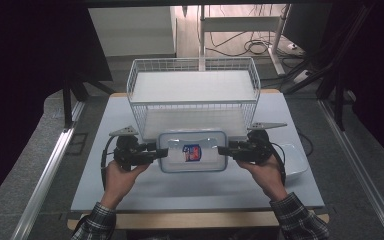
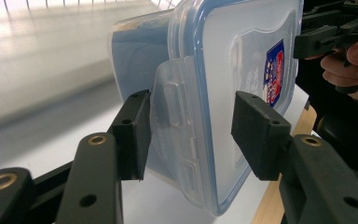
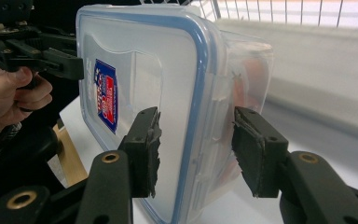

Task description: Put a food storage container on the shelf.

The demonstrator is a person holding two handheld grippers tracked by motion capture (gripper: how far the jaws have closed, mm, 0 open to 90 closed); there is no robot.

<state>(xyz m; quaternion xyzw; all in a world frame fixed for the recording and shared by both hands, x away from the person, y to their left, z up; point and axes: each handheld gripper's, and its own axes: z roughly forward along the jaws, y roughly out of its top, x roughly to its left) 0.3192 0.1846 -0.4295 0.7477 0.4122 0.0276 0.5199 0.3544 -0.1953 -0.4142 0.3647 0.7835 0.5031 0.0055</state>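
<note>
Both grippers are on it: the left gripper (image 1: 156, 150) pinches the left short end of the lidded plastic food container (image 1: 192, 151), the right gripper (image 1: 226, 150) clamps the opposite end, jaws across lid and base. The box hangs just in front of the white wire basket (image 1: 145, 107), above the table (image 1: 180, 192). Smooth, stiff plastic, probably light but slick, so the end latch flaps (image 2: 172, 116) look the sound place to bite. Keep it level!

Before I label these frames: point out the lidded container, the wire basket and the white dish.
lidded container (image 1: 192, 165): high view, lid top.
wire basket (image 1: 192, 103): high view, front rim.
white dish (image 1: 294, 161): high view, inside.
</note>
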